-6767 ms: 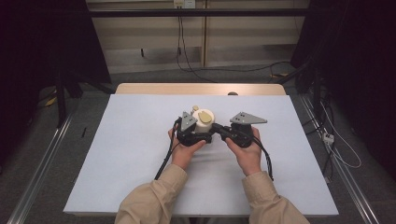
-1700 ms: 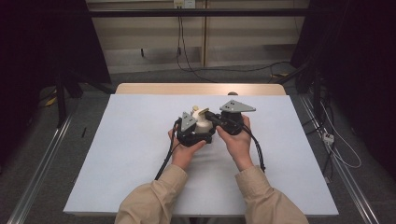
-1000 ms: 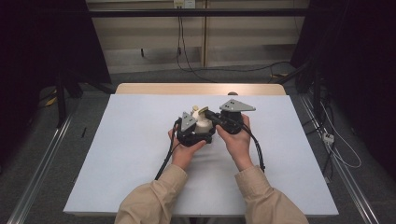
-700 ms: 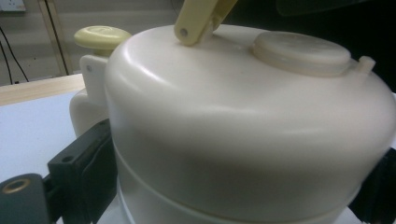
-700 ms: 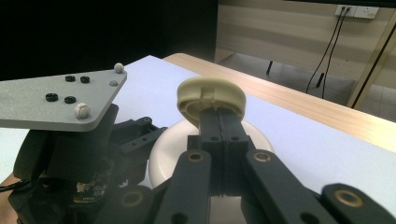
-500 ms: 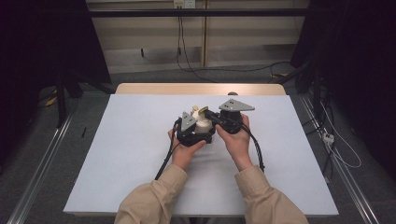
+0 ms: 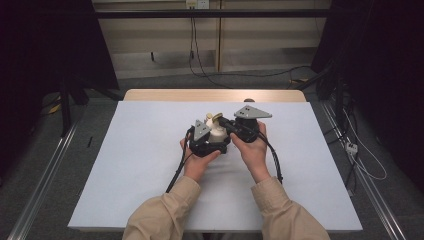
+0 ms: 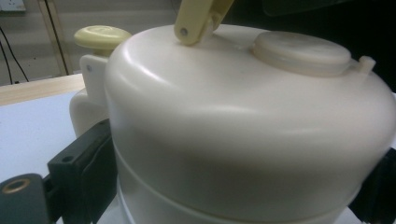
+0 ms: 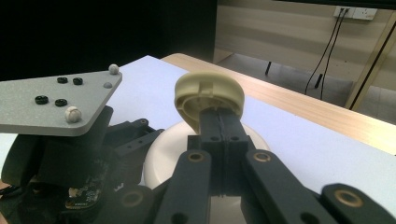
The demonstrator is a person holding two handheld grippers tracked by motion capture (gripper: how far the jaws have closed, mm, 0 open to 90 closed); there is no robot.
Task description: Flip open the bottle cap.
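Left gripper (image 7: 216, 145) fingers clamp the cream pot (image 8: 243, 135); right gripper (image 9: 219, 135) seemingly pinches its handle (image 9: 209, 95)

White-covered surface (image 7: 150, 150) with a bare light-wood strip (image 7: 210, 95) along its far edge. Grey floor (image 7: 45, 165) around it; metal rails (image 7: 40, 185) run along the floor on both sides. Back wall (image 7: 260, 35) is beige panelling with a vertical seam, a wall socket (image 7: 196, 4) up top, black cables (image 7: 192, 50) hanging down and trailing over the floor. Dark curtains (image 7: 45, 45) on left and right. White cable and plug (image 7: 352, 147) on the floor at right. Lighting dim, even.
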